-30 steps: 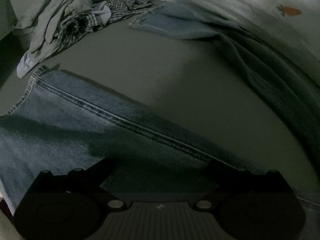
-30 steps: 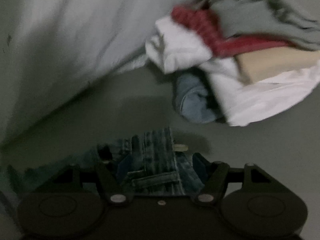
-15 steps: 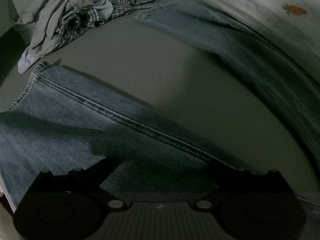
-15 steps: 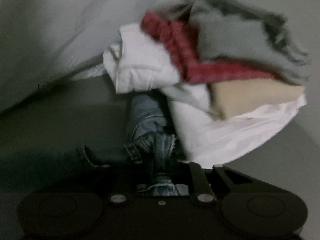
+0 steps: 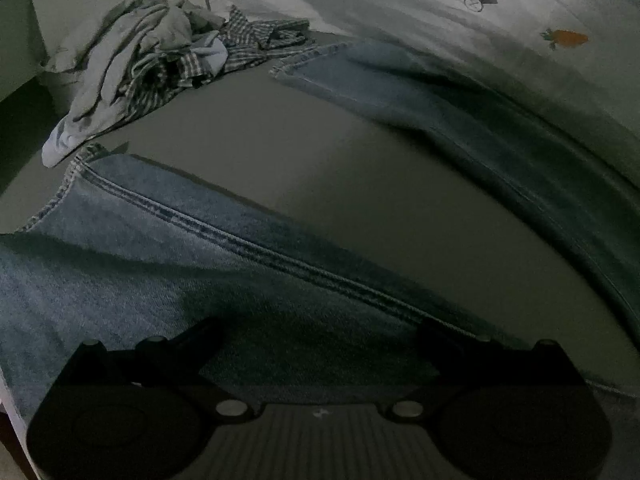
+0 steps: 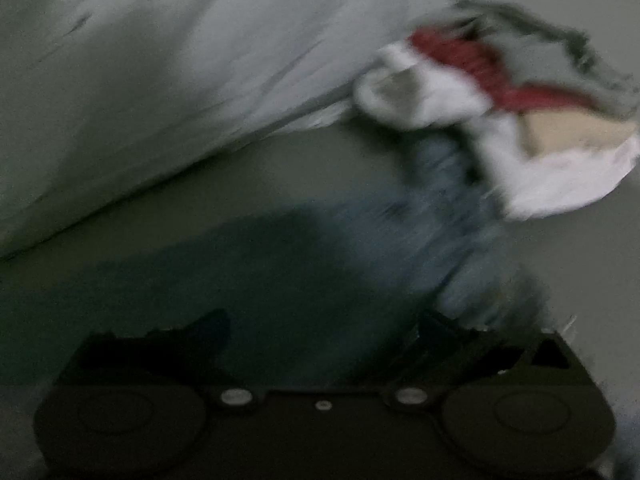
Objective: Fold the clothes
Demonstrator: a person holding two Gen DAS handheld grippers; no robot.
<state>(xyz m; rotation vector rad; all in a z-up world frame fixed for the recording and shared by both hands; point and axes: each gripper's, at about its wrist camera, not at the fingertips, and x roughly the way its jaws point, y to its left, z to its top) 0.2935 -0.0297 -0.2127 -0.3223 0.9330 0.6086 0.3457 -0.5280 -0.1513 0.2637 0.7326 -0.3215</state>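
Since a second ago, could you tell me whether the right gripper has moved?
Yes. The right gripper has drawn back leftward from the stack of folded clothes, its jaws just opened.

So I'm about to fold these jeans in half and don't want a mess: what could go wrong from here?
The jeans run right up against the folded stack, so tugging them could topple it. The two legs lie splayed apart, so a fold may come out skewed. The right gripper, jaws just opened, holds nothing; the left gripper is open too.
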